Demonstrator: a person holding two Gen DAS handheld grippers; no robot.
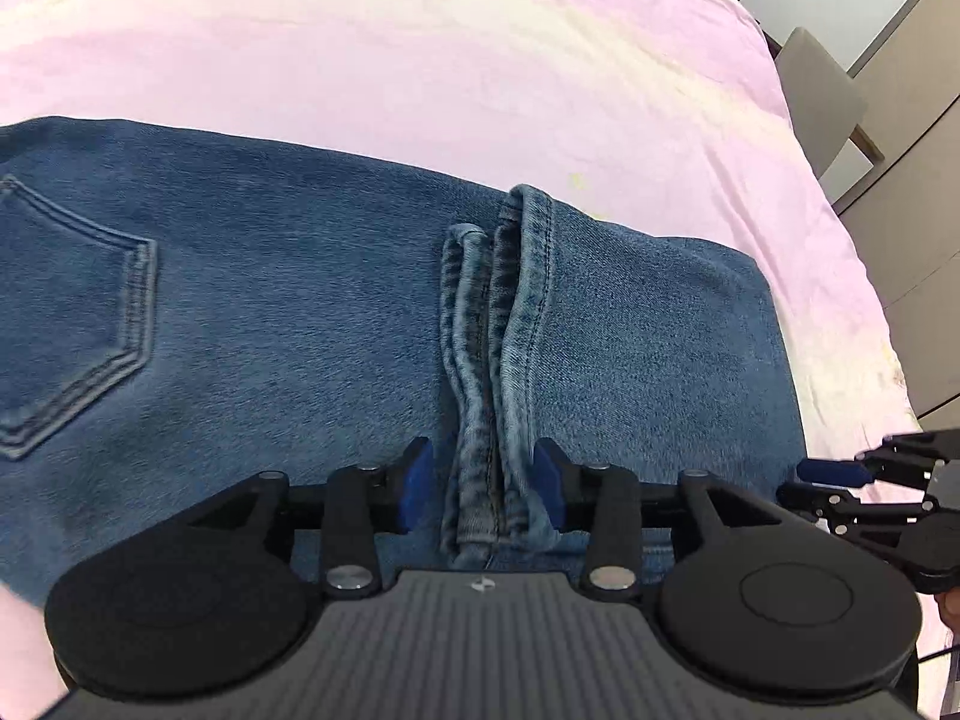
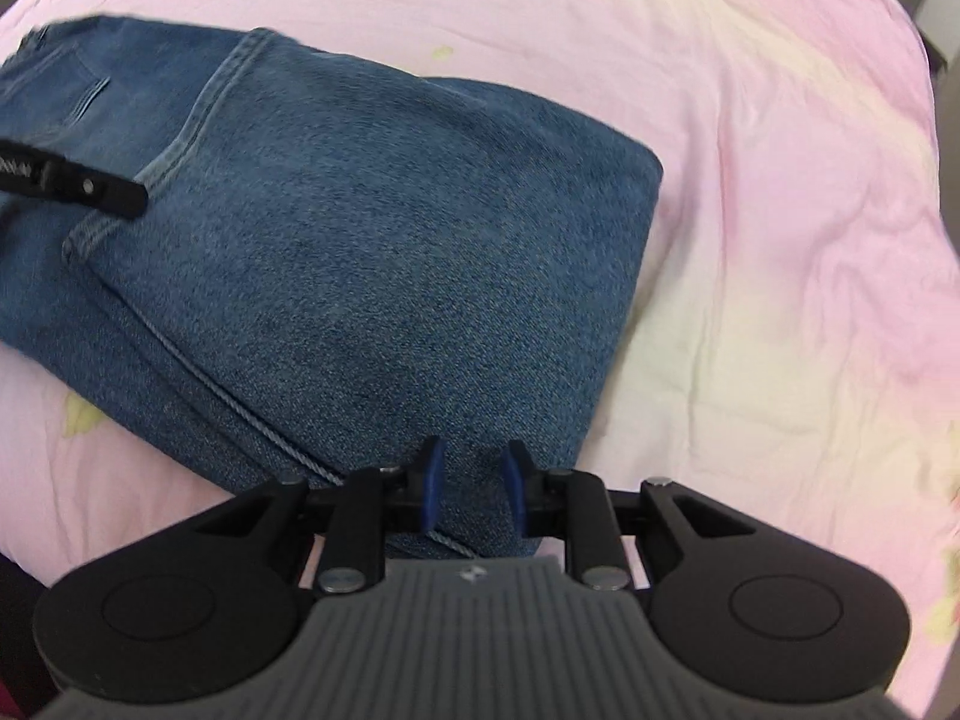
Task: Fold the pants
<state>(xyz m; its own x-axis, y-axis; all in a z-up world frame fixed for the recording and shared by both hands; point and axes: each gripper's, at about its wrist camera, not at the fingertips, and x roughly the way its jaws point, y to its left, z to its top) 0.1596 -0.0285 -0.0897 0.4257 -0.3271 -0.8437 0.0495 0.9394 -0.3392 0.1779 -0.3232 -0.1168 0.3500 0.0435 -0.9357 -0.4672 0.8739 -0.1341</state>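
Blue denim pants (image 1: 300,312) lie folded on a pink sheet (image 1: 420,60). A back pocket (image 1: 78,324) shows at the left, and the leg hems (image 1: 498,324) lie stacked across the middle. My left gripper (image 1: 483,489) straddles the near end of the hems with its blue pads (image 1: 414,486) apart. In the right wrist view the pants (image 2: 360,252) form a thick fold. My right gripper (image 2: 474,489) sits at the fold's near corner with a gap between its pads, denim between them. The right gripper also shows in the left wrist view (image 1: 840,471).
The pink sheet (image 2: 780,240) covers a bed around the pants. A grey chair (image 1: 822,102) and pale cabinet fronts (image 1: 912,192) stand beyond the bed's right edge. The tip of the left gripper (image 2: 90,189) shows at the left of the right wrist view.
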